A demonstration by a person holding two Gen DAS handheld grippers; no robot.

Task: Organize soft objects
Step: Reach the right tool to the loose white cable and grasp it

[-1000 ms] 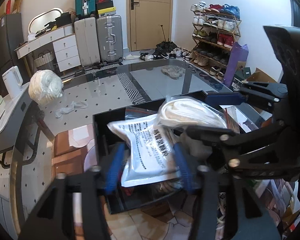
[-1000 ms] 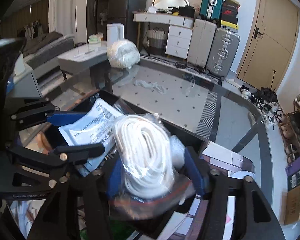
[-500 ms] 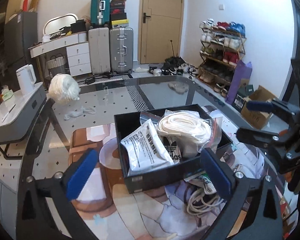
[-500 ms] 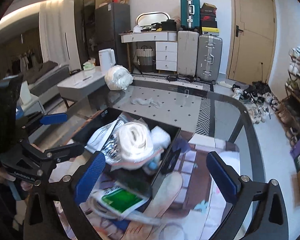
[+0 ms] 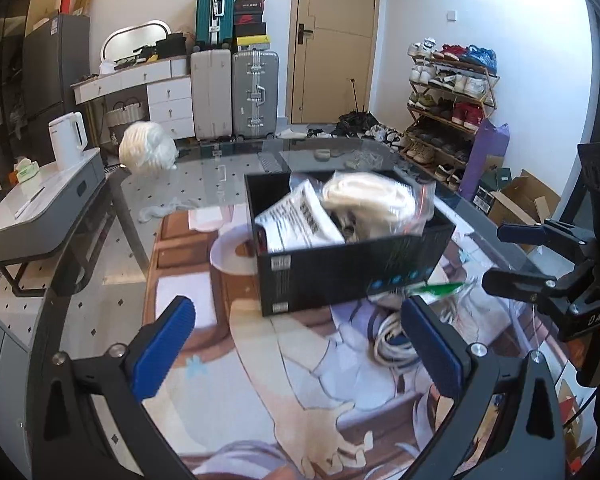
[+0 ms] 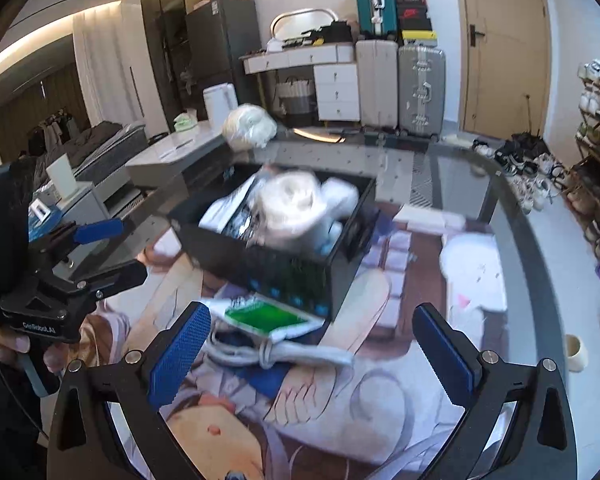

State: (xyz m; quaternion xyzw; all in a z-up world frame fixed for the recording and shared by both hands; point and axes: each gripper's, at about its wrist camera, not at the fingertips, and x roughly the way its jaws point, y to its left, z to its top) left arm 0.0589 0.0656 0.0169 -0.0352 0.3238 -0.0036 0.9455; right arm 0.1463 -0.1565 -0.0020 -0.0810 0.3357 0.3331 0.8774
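A black box [image 5: 352,268] stands on the printed mat [image 5: 284,392] and holds a white printed packet [image 5: 300,224] and a bagged white rope coil [image 5: 368,200]. It also shows in the right wrist view [image 6: 276,268] with the coil [image 6: 296,204] inside. A green-and-white packet [image 6: 268,316] and a white cord bundle [image 6: 260,352] lie in front of the box. My left gripper [image 5: 300,344] is open and empty, well back from the box. My right gripper [image 6: 316,352] is open and empty above the green packet.
The glass table [image 5: 204,176] carries a white bundle [image 5: 148,152] at its far left and a small white rag [image 5: 160,208]. A white cup [image 6: 576,352] stands at the right edge. A grey side table [image 5: 40,208] is on the left. Suitcases and a shoe rack line the walls.
Both grippers let go of the packet and the rope coil in the box, opened wide and pulled back and away from the box.
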